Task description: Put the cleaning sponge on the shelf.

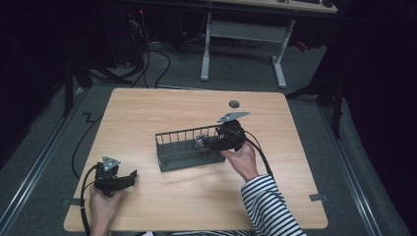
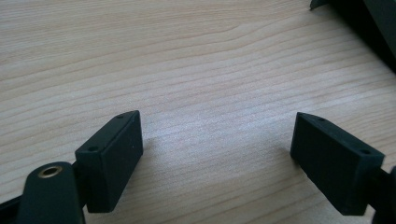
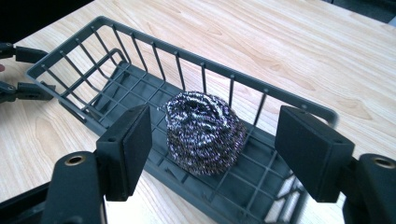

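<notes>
Right gripper view: my right hand-held gripper (image 3: 212, 149) hung spread over the scourer (image 3: 205, 131) in the basket (image 3: 70, 60); withdrawing seemed next.

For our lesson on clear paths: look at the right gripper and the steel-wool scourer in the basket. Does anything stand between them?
Nothing visible does. The scourer lies on the floor of the grey basket, and the right gripper stands over it with open jaws, one on each side, clear of the scourer. The basket's barred wall is behind it, not between.

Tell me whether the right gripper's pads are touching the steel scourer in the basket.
Apart. The right gripper view shows the right gripper's pads standing clear on either side of the steel scourer, which sits in the basket.
</notes>
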`<state>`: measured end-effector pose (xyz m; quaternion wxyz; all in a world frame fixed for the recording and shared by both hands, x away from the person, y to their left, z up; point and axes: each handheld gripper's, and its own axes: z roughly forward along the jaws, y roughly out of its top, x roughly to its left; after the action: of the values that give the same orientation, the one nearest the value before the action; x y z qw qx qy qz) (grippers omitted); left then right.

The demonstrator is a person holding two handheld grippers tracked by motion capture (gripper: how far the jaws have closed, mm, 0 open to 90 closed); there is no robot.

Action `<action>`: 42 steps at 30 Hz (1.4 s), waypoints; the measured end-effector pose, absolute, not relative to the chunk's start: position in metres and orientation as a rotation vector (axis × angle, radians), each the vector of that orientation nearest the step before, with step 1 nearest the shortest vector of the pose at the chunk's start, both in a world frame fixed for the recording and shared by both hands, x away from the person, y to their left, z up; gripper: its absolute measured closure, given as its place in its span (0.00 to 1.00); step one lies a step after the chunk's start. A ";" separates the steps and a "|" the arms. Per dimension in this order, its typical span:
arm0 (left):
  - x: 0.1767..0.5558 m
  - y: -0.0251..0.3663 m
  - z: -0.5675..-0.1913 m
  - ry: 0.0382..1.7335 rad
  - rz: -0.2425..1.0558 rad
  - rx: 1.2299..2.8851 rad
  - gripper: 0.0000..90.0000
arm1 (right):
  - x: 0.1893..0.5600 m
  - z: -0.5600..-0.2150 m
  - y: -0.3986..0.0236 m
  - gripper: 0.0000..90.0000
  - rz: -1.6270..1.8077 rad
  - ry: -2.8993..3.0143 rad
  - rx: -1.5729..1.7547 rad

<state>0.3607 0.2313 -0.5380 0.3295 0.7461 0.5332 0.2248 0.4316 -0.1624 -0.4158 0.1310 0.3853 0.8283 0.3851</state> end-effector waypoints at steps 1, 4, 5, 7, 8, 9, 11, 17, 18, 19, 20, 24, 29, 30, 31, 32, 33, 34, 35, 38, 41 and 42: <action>0.361 0.231 -0.538 1.394 0.588 1.953 0.19 | 0.430 -0.414 -0.165 0.31 1.124 2.398 1.127; 0.361 0.231 -0.538 1.395 0.588 1.951 0.19 | 0.424 -0.412 -0.175 0.33 1.176 2.368 1.139; 0.361 0.231 -0.538 1.395 0.588 1.951 0.19 | 0.424 -0.412 -0.175 0.33 1.176 2.368 1.139; 0.361 0.231 -0.538 1.395 0.588 1.952 0.19 | 0.420 -0.410 -0.185 0.33 1.169 2.356 1.153; 0.361 0.231 -0.538 1.395 0.588 1.952 0.19 | 0.419 -0.410 -0.188 0.33 1.172 2.350 1.153; 0.361 0.231 -0.538 1.395 0.588 1.952 0.19 | 0.417 -0.408 -0.191 0.33 1.176 2.342 1.160; 0.361 0.231 -0.538 1.395 0.588 1.952 0.19 | 0.414 -0.405 -0.197 0.34 1.191 2.326 1.160; 0.361 0.231 -0.538 1.395 0.590 1.951 0.19 | 0.404 -0.399 -0.211 0.35 1.224 2.284 1.164; 0.361 0.231 -0.538 1.395 0.588 1.952 0.19 | 0.403 -0.399 -0.214 0.35 1.229 2.283 1.168; 0.361 0.231 -0.538 1.395 0.588 1.952 0.19 | 0.401 -0.400 -0.217 0.35 1.222 2.284 1.177; 0.361 0.231 -0.538 1.395 0.588 1.952 0.19 | 0.400 -0.400 -0.220 0.35 1.222 2.282 1.178; 0.361 0.231 -0.538 1.395 0.587 1.952 0.19 | 0.394 -0.397 -0.231 0.35 1.230 2.263 1.182; 0.361 0.232 -0.538 1.394 0.587 1.953 0.19 | 0.381 -0.391 -0.244 0.35 1.269 2.218 1.164; 0.361 0.231 -0.538 1.396 0.587 1.951 0.19 | 0.379 -0.391 -0.247 0.35 1.284 2.211 1.166; 0.361 0.231 -0.538 1.395 0.587 1.951 0.19 | 0.377 -0.392 -0.251 0.35 1.288 2.203 1.177; 0.361 0.231 -0.538 1.395 0.587 1.951 0.19 | 0.376 -0.394 -0.254 0.35 1.289 2.196 1.186; 0.361 0.231 -0.538 1.395 0.587 1.951 0.19 | 0.375 -0.395 -0.258 0.35 1.280 2.192 1.193; 0.361 0.231 -0.538 1.395 0.587 1.951 0.19 | 0.373 -0.396 -0.262 0.36 1.277 2.180 1.200; 0.361 0.231 -0.538 1.395 0.587 1.952 0.19 | 0.371 -0.397 -0.266 0.36 1.289 2.167 1.210; 0.361 0.231 -0.538 1.395 0.587 1.951 0.19 | 0.366 -0.399 -0.278 0.36 1.291 2.145 1.242; 0.361 0.231 -0.538 1.395 0.586 1.951 0.19 | 0.361 -0.401 -0.286 0.36 1.301 2.119 1.262; 0.361 0.231 -0.538 1.395 0.587 1.951 0.19 | 0.359 -0.402 -0.288 0.36 1.303 2.114 1.268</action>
<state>0.3615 0.2314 -0.5380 0.3298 0.7460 0.5333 0.2243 0.3587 -0.2885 -0.4019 0.1758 0.4476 0.7464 0.4601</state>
